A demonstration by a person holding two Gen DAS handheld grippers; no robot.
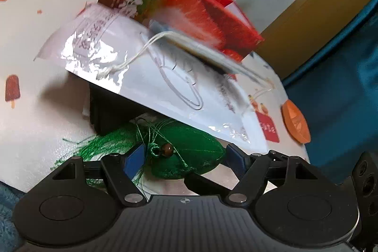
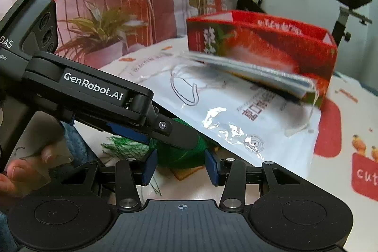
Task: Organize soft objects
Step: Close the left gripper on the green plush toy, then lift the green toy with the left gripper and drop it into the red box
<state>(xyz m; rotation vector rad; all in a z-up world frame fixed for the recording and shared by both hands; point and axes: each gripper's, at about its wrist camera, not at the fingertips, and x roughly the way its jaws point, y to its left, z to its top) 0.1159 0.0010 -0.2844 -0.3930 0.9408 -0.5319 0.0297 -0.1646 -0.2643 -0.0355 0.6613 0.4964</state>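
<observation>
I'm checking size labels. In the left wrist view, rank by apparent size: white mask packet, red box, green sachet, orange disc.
1. white mask packet
2. red box, partly hidden
3. green sachet, partly hidden
4. orange disc

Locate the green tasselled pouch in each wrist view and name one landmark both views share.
Left wrist view: the green pouch lies low in the centre, between the left tongs' blue pads, partly under the white mask packet.
Right wrist view: it sits low in the centre, partly behind the left tongs, just beyond the right tongs.
Shared landmark: the red strawberry box behind the packet.
</observation>
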